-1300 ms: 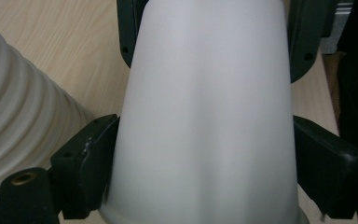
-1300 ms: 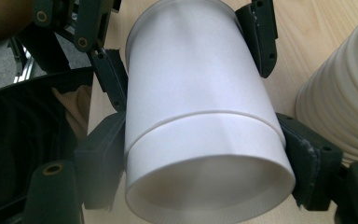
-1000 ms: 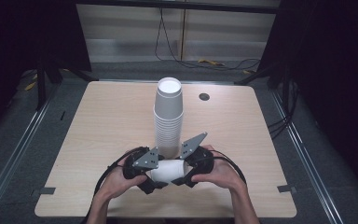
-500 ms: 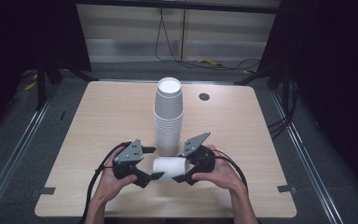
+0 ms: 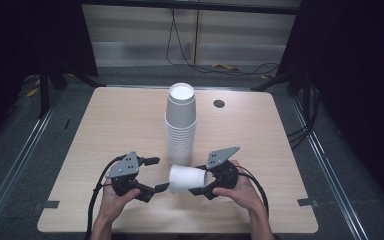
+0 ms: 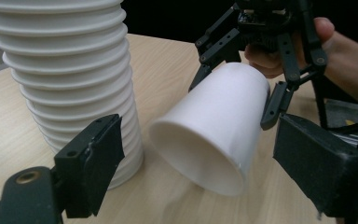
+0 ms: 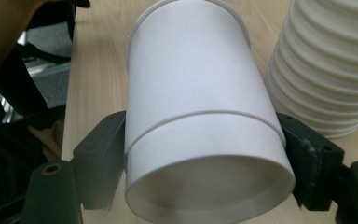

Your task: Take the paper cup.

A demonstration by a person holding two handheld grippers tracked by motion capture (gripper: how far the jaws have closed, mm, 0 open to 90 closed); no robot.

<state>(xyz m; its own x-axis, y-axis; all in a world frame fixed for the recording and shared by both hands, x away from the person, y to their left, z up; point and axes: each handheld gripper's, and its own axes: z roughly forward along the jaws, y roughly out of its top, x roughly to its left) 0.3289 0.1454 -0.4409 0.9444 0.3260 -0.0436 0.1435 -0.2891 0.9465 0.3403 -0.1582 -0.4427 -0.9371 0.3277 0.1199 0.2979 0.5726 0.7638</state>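
Pale wood table [image 5: 105, 120] carries a tall stack of white cups [image 5: 181, 120] at its middle, with dark floor around. Near the front edge the right gripper [image 5: 200, 186] is clenched on a single white cup [image 5: 186, 180] held on its side, its open mouth toward the left gripper [image 5: 156, 175], whose jaws stand released just beside that mouth, grasping nothing
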